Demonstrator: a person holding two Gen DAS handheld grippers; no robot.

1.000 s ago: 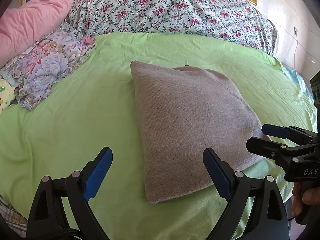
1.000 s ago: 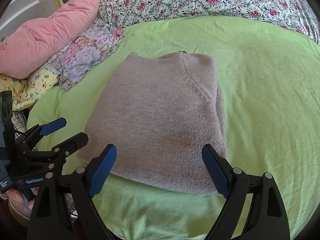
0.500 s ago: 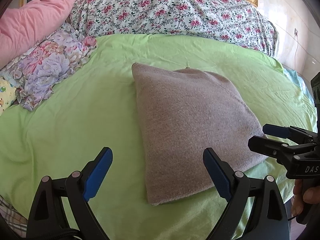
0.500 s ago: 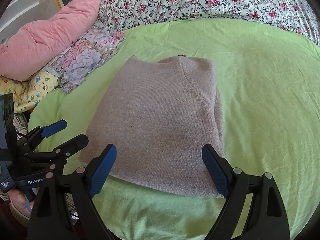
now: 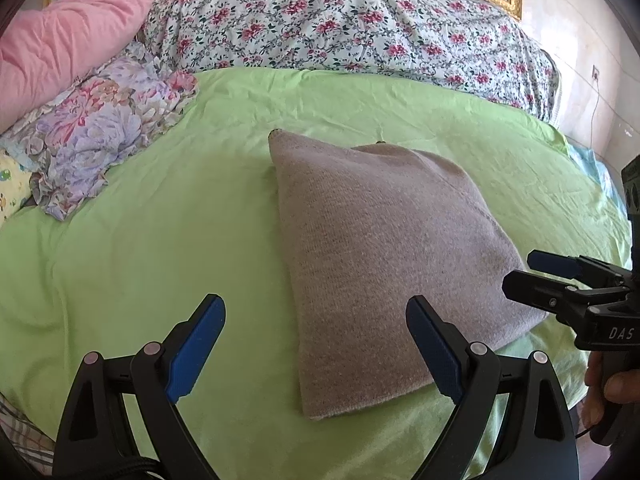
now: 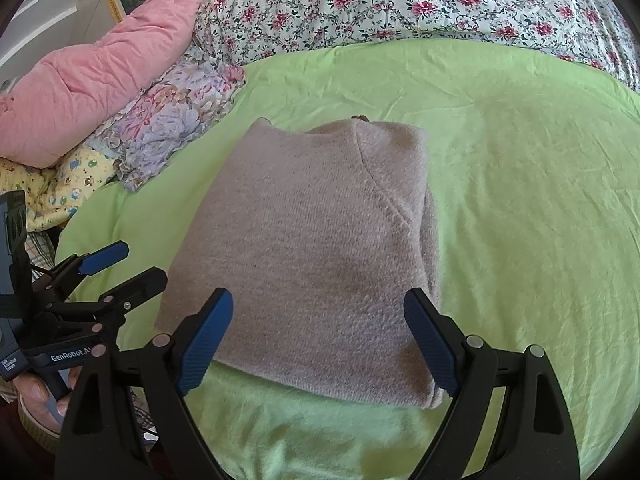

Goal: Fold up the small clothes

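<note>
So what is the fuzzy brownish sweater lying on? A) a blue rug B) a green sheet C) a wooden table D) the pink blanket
B: the folded sweater lies flat on the green sheet that covers the bed, with green showing on all sides of it; the pink blanket sits apart, up by the pillows.

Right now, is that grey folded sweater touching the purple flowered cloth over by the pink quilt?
Apart. The right wrist view shows a strip of bare green sheet between the sweater and the flowered cloth.
</note>
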